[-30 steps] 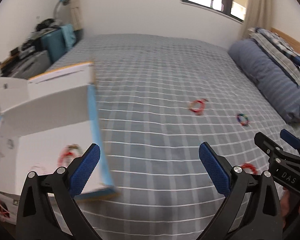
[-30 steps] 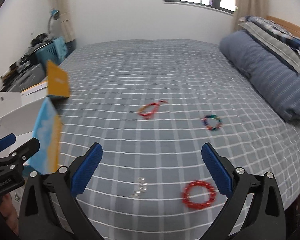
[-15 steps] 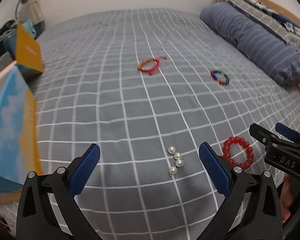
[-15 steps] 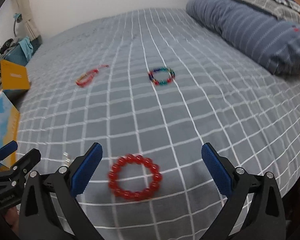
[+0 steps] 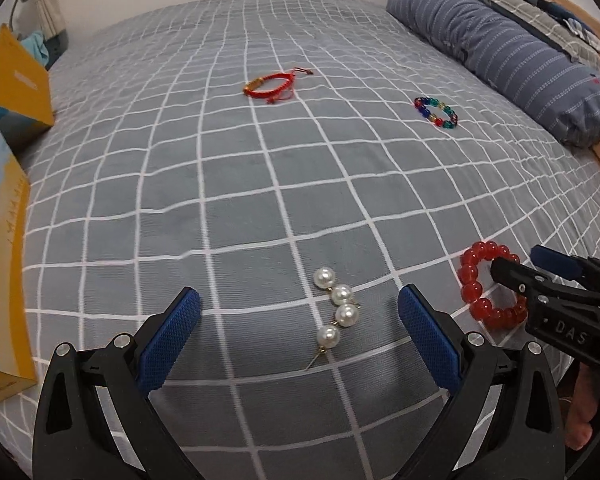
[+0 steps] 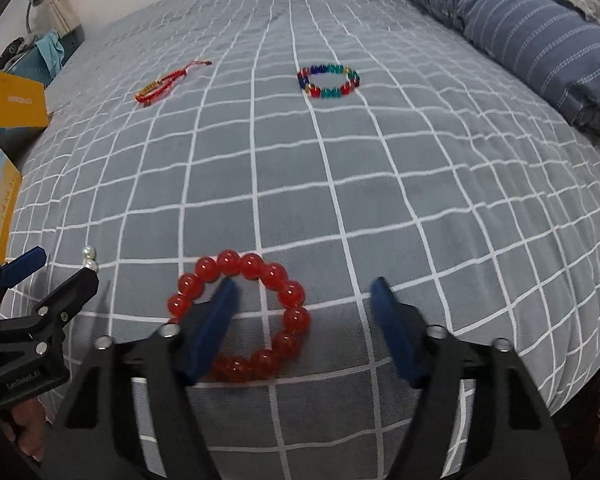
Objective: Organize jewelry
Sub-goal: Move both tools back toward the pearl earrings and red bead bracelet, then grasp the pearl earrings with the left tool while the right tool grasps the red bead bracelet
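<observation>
The right gripper (image 6: 304, 312) is closing half-narrowed jaws astride the red glass-bead bracelet's (image 6: 242, 316) rim, seemingly not pinching yet, while the wide-open left gripper (image 5: 298, 320) is straddling the four-pearl gold-pin strand (image 5: 336, 312).

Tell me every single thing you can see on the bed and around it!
red bead bracelet: one, red, near edge of bed, one bead side between the right gripper's jaws
pearl piece: one, four white pearls, between the left gripper's fingers
red cord bracelet: one, red, far middle
colourful bead bracelet: one, mixed colours, far right
bedspread: one, grey with white checks
rolled quilt: one, blue striped, right
boxes: two, yellow and blue, left
left gripper: open
right gripper: jaws just been closing, not yet gripping
</observation>
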Demonstrator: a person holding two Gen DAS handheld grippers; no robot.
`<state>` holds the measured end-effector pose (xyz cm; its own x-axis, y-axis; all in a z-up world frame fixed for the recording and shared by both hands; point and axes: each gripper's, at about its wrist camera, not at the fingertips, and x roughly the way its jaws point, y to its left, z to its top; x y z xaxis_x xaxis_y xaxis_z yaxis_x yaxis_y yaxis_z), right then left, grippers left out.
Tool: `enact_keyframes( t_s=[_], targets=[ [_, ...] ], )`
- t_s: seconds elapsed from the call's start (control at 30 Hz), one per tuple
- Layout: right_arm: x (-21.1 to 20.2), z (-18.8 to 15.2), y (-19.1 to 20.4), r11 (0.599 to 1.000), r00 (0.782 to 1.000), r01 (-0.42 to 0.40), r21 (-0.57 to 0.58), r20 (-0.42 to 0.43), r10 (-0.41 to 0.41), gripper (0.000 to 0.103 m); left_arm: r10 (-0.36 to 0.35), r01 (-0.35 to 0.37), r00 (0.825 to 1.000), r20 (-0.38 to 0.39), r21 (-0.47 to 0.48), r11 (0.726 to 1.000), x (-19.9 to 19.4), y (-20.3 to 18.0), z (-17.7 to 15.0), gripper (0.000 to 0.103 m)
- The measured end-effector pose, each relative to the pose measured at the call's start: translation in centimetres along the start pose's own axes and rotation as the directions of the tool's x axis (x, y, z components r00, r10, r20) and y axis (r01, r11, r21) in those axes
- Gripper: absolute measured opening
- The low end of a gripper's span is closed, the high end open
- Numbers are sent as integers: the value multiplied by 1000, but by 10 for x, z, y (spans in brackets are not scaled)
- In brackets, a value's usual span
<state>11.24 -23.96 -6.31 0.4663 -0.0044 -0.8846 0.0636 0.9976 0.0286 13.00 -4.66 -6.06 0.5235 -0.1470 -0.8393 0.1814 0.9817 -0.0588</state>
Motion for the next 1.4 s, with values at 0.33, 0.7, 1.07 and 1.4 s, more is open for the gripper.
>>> enact_keyframes(
  t_s=[0.33, 0.7, 1.07, 1.4],
  targets=[
    [-1, 0, -1, 1000, 1000, -12, -6, -2, 12, 27, 28, -28, 999, -18, -13, 1000, 8, 0, -1, 77],
    [-6, 1, -5, 999, 1000, -28, 19, 10, 27, 14, 25, -27, 999, -34, -73, 997, -1, 16, 2, 11],
    [-34, 3, -6, 996, 989, -76, 39, 129, 71, 13, 18, -18, 1000, 8, -86, 996, -24, 22, 4, 10],
    [-55, 3, -4, 995, 975, -97, 38, 204, 87, 13, 7, -3, 999, 49, -84, 996, -47, 23, 6, 11]
  ],
)
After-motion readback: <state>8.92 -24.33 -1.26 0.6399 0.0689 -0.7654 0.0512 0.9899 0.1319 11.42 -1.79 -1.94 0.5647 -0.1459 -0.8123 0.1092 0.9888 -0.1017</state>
